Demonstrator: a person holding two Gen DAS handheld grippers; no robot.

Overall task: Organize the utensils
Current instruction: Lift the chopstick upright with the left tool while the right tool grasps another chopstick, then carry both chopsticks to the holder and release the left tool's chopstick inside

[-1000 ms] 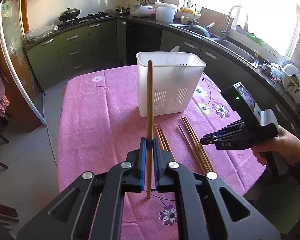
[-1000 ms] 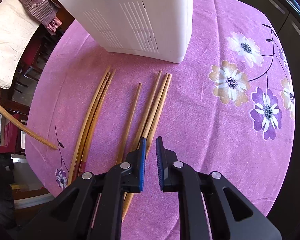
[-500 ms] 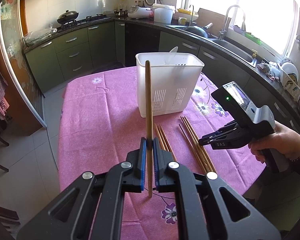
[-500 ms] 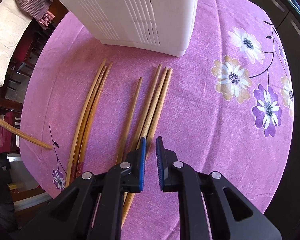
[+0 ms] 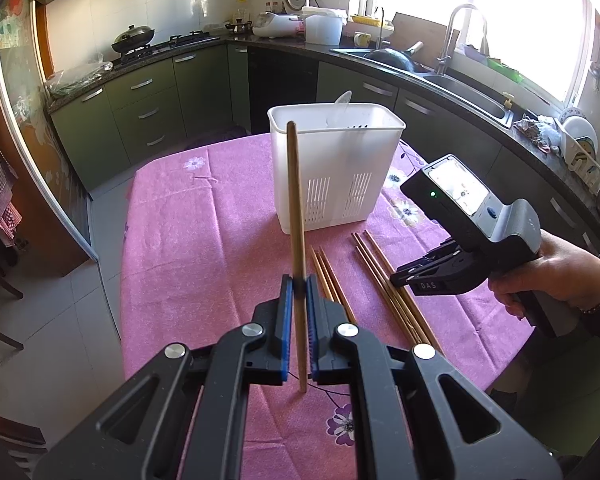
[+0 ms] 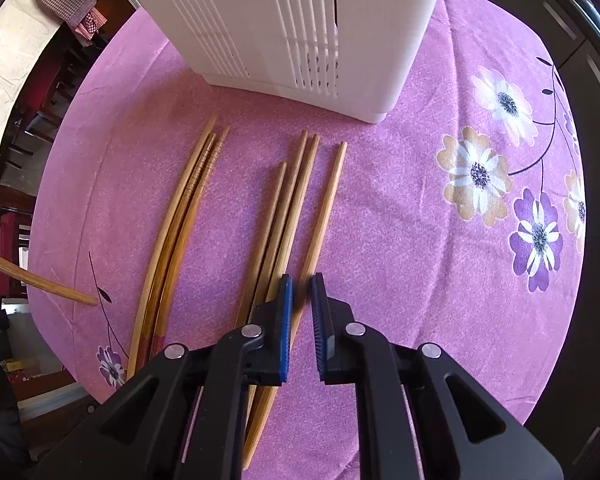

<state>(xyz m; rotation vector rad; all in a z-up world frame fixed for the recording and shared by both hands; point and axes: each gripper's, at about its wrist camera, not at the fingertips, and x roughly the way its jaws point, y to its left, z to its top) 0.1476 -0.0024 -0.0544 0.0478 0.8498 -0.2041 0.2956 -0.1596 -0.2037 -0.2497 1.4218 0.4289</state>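
One chopstick [image 5: 296,216] stands nearly upright in the left hand-held gripper [image 5: 297,292], whose blue pads are clamped against it partway up; its lower end hangs below the pads, over the pink flowered cloth of the desk [image 5: 204,224], and whether it touches the cloth cannot be told. Behind it stands the white slotted holder [image 5: 336,168], with the pale tip of some utensil showing above its rim; the inside of the holder is hidden from both views.

The right hand-held gripper [image 6: 301,296] points down at the desk with its pads drawn narrow, only a thin gap between them, and nothing is gripped. Just beyond and below its tips lies the right-hand bunch of loose chopsticks [image 6: 296,208], four of them, their near ends covered by the gripper's black body. A second bunch [image 6: 180,224] lies to the left, three sticks pressed so close together that they are hard to separate, their near ends also cut off. In the right wrist view the held chopstick enters from the left edge as a slanted stub, the rest out of frame.

In the left wrist view the person's hand [image 5: 548,280] holds the right tool's handle, the arm cut off at the edge.
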